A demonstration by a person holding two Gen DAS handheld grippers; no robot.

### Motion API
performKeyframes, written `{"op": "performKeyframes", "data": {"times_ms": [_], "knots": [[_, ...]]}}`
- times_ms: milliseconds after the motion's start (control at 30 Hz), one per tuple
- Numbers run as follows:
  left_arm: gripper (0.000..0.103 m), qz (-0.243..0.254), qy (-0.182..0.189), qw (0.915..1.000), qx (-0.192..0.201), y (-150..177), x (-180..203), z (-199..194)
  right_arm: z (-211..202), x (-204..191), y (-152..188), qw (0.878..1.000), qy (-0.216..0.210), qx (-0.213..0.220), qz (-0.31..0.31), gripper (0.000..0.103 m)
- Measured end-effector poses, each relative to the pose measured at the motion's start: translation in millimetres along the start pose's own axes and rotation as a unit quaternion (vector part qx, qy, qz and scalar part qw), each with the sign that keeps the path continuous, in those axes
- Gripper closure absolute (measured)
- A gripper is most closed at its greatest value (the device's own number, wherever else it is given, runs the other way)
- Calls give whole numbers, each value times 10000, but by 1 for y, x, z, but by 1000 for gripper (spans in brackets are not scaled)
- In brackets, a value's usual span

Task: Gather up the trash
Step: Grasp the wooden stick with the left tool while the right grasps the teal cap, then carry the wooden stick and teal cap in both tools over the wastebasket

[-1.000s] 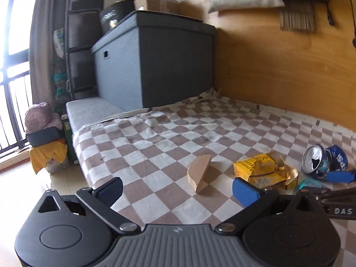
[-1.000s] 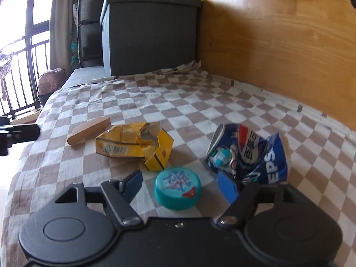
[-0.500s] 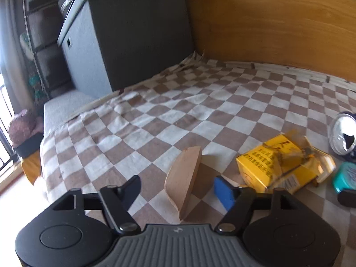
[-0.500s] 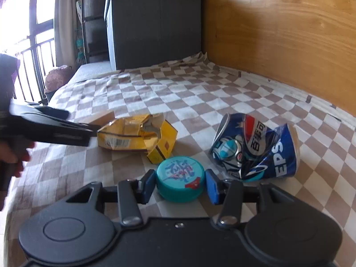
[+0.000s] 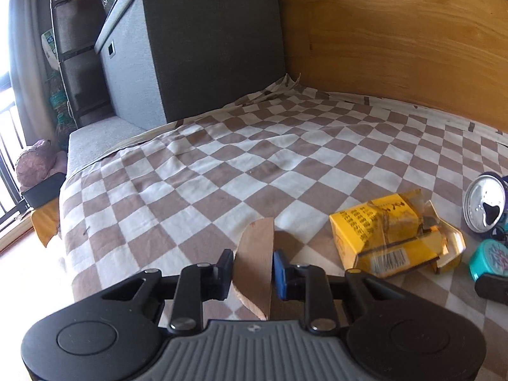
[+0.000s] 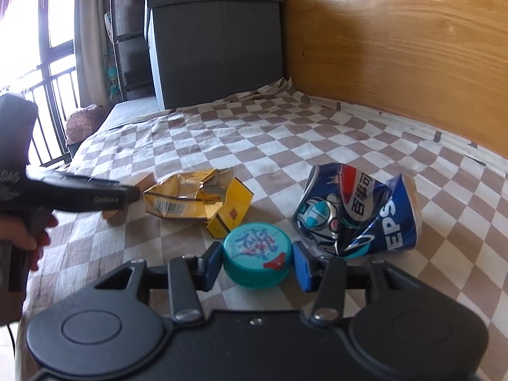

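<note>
— Left wrist view, bottom centre: what has the left gripper [image 5: 253, 270] got?
— Its fingers have just closed on the brown cardboard scrap [image 5: 255, 270], which stands on edge between the pads.
— And the right gripper [image 6: 256, 265]?
— Low in its own view, clamped on the teal cap [image 6: 256, 256]. Farther up lie the yellow carton [image 6: 197, 200] and, to the right, the crushed Pepsi can [image 6: 355, 211], on the checkered cloth [image 6: 254, 133].
</note>
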State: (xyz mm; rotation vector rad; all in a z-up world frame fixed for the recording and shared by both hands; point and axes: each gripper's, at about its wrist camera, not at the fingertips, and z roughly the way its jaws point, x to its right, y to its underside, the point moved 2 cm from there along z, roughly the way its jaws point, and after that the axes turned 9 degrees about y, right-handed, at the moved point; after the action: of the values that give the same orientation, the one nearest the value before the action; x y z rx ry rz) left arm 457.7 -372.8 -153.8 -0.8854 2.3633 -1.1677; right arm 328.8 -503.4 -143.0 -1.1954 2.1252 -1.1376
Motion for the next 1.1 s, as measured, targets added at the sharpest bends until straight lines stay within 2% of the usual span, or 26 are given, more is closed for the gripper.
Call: {"op": "performKeyframes", "data": {"times_ms": [267,533,900,1100], "knots": [[75,-257,-136,9993,242,4,2,-45,-9,0,-4,9998,41,184,28,55],[75,-380,-102,9967,711,5,14,-100,-28,-1,-14,9985,-33,535,83,55],[75,-488,-426,9917,1111,16,8,-170,-56,-17,-27,9946,-392,965,12,55],[75,-631,-620,9896,1138,32,-9,-201,-72,-42,-26,9914,-611,1122,-286,55]]}}
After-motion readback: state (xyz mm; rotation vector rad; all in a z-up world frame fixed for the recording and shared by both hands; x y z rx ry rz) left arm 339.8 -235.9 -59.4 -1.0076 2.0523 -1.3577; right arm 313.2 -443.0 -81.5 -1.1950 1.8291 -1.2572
